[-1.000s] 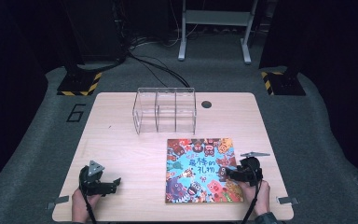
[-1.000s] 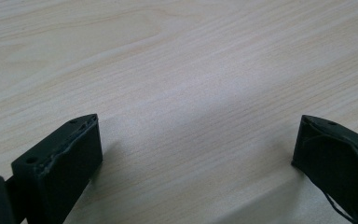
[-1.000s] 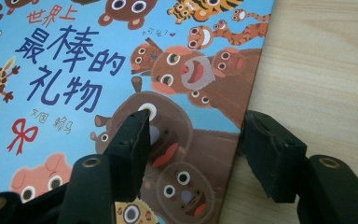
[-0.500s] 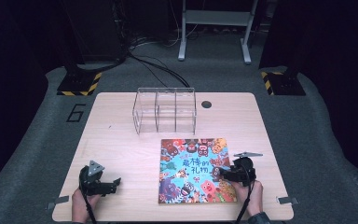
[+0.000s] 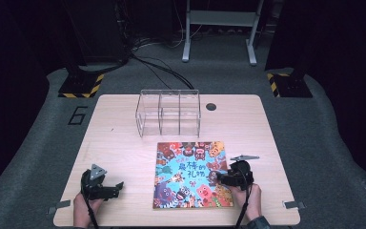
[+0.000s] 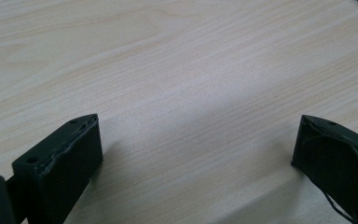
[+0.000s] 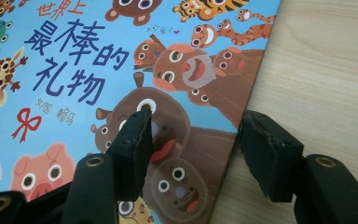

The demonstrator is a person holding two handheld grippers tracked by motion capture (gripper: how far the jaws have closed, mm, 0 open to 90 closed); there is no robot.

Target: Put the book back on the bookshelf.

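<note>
A colourful picture book (image 5: pixel 190 174) with cartoon animals lies flat on the wooden table (image 5: pixel 248 124), front and right of centre. My right gripper (image 5: pixel 220 179) sits low at the book's right edge and points left. In the right gripper view one jaw rests over the book (image 7: pixel 74 70) cover and the other stands just off its edge on the wood, so my right gripper (image 7: pixel 193 128) is open astride that edge. My left gripper (image 5: pixel 118 189) rests at the front left, open. In the left gripper view my left gripper (image 6: pixel 198 135) has bare wood between its wide jaws.
A clear plastic organizer (image 5: pixel 168 112) with three compartments stands at the back middle of the table. A small dark round hole (image 5: pixel 211 106) lies just to its right. Dark carpet and stand legs surround the table.
The book has slid a little to the left across the table, and my right gripper has moved left with it at its right edge. My left gripper has stayed put.
</note>
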